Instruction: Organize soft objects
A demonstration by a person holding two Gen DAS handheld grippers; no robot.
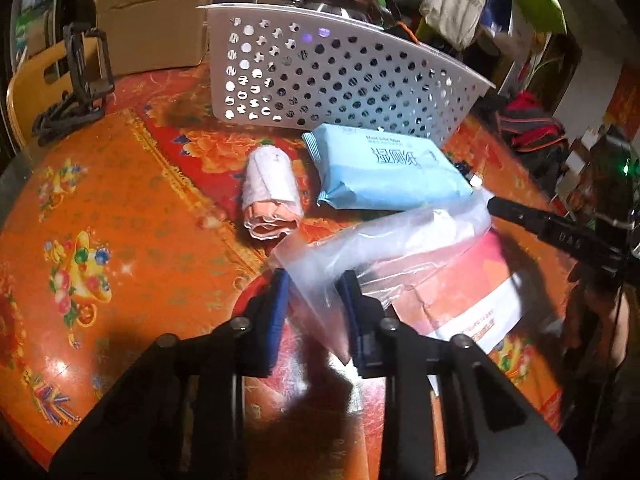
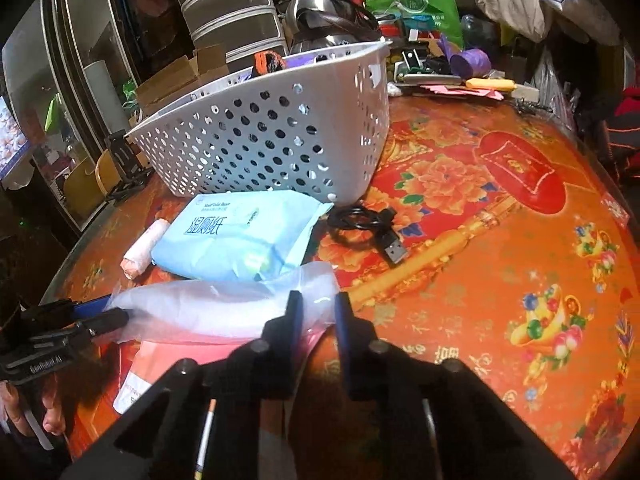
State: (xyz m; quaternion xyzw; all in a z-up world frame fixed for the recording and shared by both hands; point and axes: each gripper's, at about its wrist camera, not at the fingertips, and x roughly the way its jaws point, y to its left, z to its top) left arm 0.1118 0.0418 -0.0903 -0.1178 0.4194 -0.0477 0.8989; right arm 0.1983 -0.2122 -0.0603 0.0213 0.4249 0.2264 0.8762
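**Plastic bag gripped at both ends, basket still waiting**

The left gripper (image 1: 314, 300) and right gripper (image 2: 318, 312) each pinch one end of a clear plastic bag (image 1: 384, 240) near the desk's (image 1: 120, 208) front edge. Rolled cloth (image 1: 270, 196) and wipes pack (image 1: 384, 172) remain outside the white basket (image 1: 332, 80); sorting looks barely begun.

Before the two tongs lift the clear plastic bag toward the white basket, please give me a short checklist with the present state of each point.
1. Left tongs closed on the clear plastic bag: ok.
2. Right tongs closed on the bag's other end: ok.
3. Bag free of the light blue wet-wipes pack: cannot tell, their edges meet.
4. White perforated plastic basket upright: ok.
5. Room inside the basket: cannot tell, its interior is hidden.
6. Black USB cable clear of the bag: ok.
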